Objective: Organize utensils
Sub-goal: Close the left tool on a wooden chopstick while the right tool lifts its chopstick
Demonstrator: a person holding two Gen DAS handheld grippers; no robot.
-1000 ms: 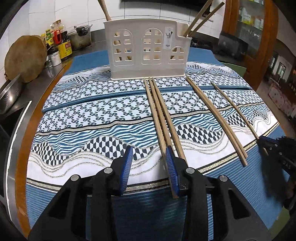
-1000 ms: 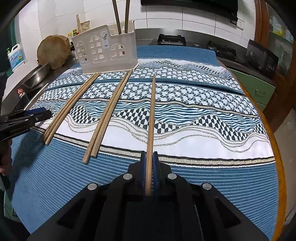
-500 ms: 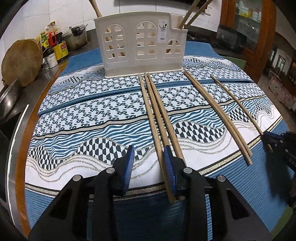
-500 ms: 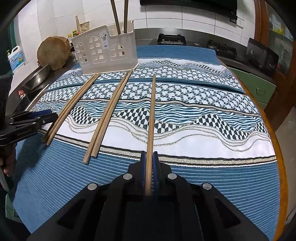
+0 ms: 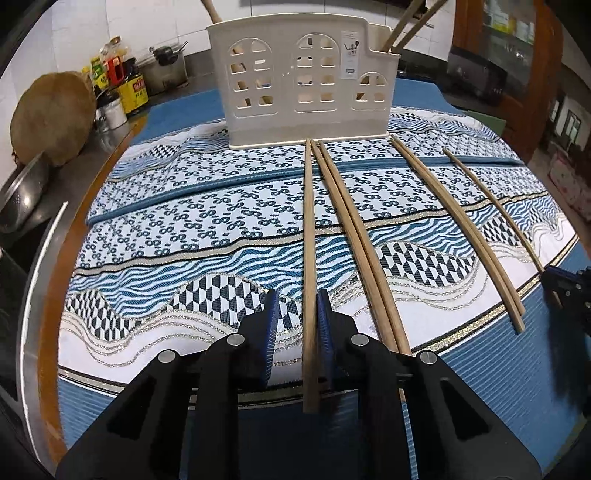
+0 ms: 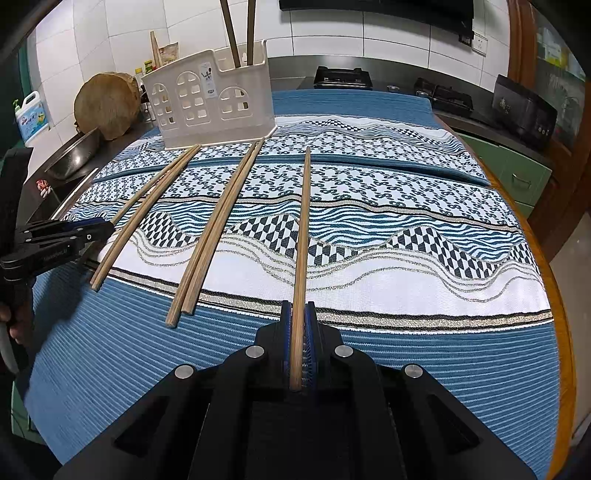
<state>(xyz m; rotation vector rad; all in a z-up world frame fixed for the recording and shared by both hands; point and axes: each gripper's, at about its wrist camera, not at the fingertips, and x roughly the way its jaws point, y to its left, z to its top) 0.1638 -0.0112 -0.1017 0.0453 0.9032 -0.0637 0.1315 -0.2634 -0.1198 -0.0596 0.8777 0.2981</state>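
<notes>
Wooden chopsticks lie on a patterned blue-and-white cloth [image 5: 184,229] in front of a cream utensil caddy [image 5: 303,81]. My left gripper [image 5: 297,293] straddles the near end of one chopstick [image 5: 309,240]. Its jaws are closing; the stick lies against the right pad, with a gap to the left pad. Two more chopsticks [image 5: 354,236] lie just right of it, and a pair [image 5: 454,221] farther right. My right gripper [image 6: 297,306] is shut on a single chopstick [image 6: 303,221] whose tip points toward the caddy [image 6: 210,107]. Two chopsticks [image 6: 240,33] stand in the caddy.
A round wooden board [image 5: 51,118], bottles [image 5: 122,81] and a steel bowl [image 5: 22,192] sit on the counter to the left. A gas stove [image 6: 341,77] and a black appliance [image 6: 524,110] are behind. The table's wooden rim [image 6: 554,295] curves on the right.
My left gripper has shifted right so the leftmost chopstick now lies between its jaws, split off from the other two, and the jaws have narrowed. The right gripper has held still.
</notes>
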